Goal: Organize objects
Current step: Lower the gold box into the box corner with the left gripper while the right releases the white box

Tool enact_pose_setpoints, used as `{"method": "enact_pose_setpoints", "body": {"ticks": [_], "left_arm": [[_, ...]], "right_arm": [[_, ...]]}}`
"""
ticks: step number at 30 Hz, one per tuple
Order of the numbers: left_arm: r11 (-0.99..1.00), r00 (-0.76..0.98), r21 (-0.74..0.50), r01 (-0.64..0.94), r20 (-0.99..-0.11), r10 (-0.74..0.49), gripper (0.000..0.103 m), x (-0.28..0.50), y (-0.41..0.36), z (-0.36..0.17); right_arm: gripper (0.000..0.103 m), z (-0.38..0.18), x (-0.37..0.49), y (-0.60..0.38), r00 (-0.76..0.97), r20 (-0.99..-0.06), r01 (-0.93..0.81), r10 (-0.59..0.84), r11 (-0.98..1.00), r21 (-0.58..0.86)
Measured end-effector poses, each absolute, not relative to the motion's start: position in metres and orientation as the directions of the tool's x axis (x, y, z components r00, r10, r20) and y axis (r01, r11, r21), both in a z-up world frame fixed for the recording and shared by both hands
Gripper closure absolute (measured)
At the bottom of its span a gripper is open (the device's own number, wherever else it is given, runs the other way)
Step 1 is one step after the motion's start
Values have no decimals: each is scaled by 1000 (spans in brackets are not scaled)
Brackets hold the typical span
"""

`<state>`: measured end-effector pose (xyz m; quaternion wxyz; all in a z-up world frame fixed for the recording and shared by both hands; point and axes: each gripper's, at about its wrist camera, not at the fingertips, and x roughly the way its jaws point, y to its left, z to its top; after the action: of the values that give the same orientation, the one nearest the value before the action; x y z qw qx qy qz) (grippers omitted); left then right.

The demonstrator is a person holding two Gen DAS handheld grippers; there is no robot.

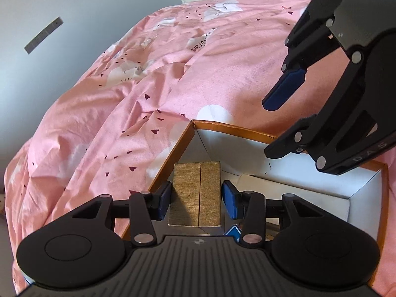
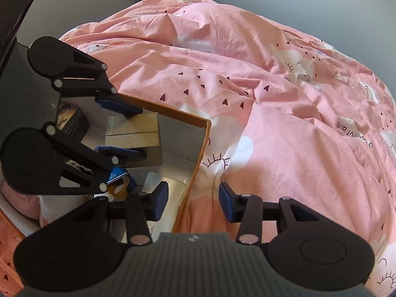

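Left wrist view: the left gripper [image 1: 196,199] is pointing down into an orange-rimmed cardboard box [image 1: 170,152] that is resting on a pink bedspread [image 1: 123,86]. A small tan, fabric-textured box [image 1: 195,193] with a seam running down its middle is sitting between the two blue pads [image 1: 164,203]; the pads are lying close against its left and right sides, and the gripper is holding it above the white interior of the cardboard box, near the box's far corner. A small gap is showing beside the right pad, so how firmly that pad is pressing cannot be told from this view.

The right gripper [image 1: 271,130] is entering at the upper right of the same view, hanging over the far wall of the cardboard box with its jaws parted and nothing between them.

Right wrist view: the right gripper [image 2: 194,204] is hovering over the near corner wall of the cardboard box [image 2: 198,153], one finger lying over the box interior and the other over the bedspread [image 2: 284,136]; its jaws are standing apart and empty. The left gripper [image 2: 142,131] is appearing at the left, its upper and lower blue pads clasping the tan box [image 2: 135,132] from opposite sides, inside the cardboard box near the wall. Below it, within the box, a dark printed carton [image 2: 70,118], a blue item [image 2: 117,174] and other small contents are lying partly hidden behind the gripper's linkage.
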<state>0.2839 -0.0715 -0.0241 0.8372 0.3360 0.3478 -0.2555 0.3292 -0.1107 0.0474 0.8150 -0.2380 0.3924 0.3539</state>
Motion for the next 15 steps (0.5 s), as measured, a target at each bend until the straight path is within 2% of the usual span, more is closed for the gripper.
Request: {"method": "enact_pose_setpoints", "body": {"ticks": [6,15], "left_arm": [[554,637,453,698,-747,-191,52,289,-92,-42],[508,641,481,714,-741,-200,52,294,-102,-55]], "right_arm": [[56,43,335,-114,436,-807,-762,398,641,-96],[56,35,340,-122,421,-815,-749,399,660,-64]]}}
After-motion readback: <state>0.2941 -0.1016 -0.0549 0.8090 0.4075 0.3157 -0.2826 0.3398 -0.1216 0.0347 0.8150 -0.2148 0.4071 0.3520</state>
